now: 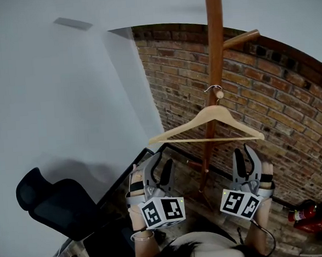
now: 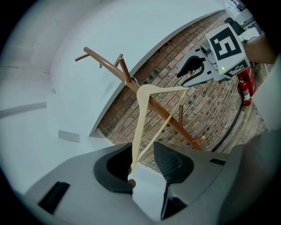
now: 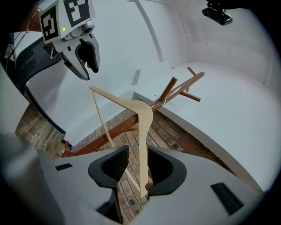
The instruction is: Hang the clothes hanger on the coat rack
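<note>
at the nine o'clock side of the head view a black office chair (image 1: 56, 206) is noted, well apart from the work. next, the left gripper (image 1: 158, 166) is found held up just below the left end of the hanger, its jaws parted. in the left gripper view the tip of that arm is seen in the gap, close against the jaw at nine o'clock, while the other jaw is plainly clear of it, so no clamp is judged to be applied. the wooden clothes hanger (image 1: 217, 113) is found level, at twelve o'clock of both grippers, with its metal hook (image 1: 213, 88) laid over a short peg (image 1: 219, 94) of the coat rack (image 1: 214, 39), which stands before the brick wall (image 1: 291, 105). the hanger is judged to be carried by the peg, not by the claws. one gripper is judged to be placed under each end so that the hanger is steadied. the right gripper (image 1: 244, 153) is likewise recorded with jaws apart, the right arm's tip being seen between them, near the three o'clock jaw; contact cannot be confirmed. at four o'clock a red fire extinguisher (image 1: 310, 215) is noted. the task is judged all but complete.
</note>
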A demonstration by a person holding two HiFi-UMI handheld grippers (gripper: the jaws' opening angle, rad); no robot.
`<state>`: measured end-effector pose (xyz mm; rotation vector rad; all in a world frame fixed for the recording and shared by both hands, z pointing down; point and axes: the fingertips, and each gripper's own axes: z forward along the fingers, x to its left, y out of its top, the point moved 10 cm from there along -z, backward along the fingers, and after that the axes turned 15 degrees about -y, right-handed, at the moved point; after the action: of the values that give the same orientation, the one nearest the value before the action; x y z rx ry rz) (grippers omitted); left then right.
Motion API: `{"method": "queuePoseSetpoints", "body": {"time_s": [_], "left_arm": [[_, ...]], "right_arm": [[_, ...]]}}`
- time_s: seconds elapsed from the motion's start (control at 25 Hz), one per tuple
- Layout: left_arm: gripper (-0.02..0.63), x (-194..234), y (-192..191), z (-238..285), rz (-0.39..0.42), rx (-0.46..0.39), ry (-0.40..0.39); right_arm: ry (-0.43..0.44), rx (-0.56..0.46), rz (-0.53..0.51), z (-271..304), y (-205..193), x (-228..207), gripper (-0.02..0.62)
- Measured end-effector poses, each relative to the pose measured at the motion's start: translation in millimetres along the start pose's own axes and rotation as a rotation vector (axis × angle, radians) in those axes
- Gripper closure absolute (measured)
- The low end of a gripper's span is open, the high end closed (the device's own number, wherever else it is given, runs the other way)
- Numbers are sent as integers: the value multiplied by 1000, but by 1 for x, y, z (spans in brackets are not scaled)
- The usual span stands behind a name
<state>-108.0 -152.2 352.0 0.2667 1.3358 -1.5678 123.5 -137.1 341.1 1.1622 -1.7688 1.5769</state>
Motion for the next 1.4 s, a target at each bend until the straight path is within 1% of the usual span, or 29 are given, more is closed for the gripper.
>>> {"method": "queuePoseSetpoints", "body": {"time_s": [0.12, 0.28, 0.48, 0.6, 0.72, 0.92, 1.04, 1.16, 1.32, 1.4], "left_arm": [[446, -1, -1, -13, -29, -8, 3], [448, -6, -10, -28, -13, -14, -1], [488, -14, -15, -48, -34, -32, 11], [495, -23, -16, -58, -37, -45, 2], [502, -30, -15, -71, -74, -55, -8], [502, -42, -21, -90, -56, -58, -17], [502, -46, -21, -101, -81, -62, -20], [502, -54, -27, -110, -59, -62, -28], [503, -59, -30, -122, -69, -66, -27], [515, -61, -31, -127, -76, -67, -17]], "right_arm": [[-2, 0, 4, -11, 5, 0, 448], [-2, 3, 1, -28, 13, 2, 453], [-8, 14, 1, -51, 17, 0, 482], [-14, 25, 4, -66, 17, -2, 488], [-12, 28, 11, -81, 19, -2, 489], [-12, 34, 29, -104, 23, -4, 491], [-13, 35, 31, -117, 26, -3, 492], [-19, 33, 32, -130, 29, -3, 495], [-27, 31, 49, -145, 35, -7, 519], [-24, 33, 63, -151, 36, -8, 529]]}}
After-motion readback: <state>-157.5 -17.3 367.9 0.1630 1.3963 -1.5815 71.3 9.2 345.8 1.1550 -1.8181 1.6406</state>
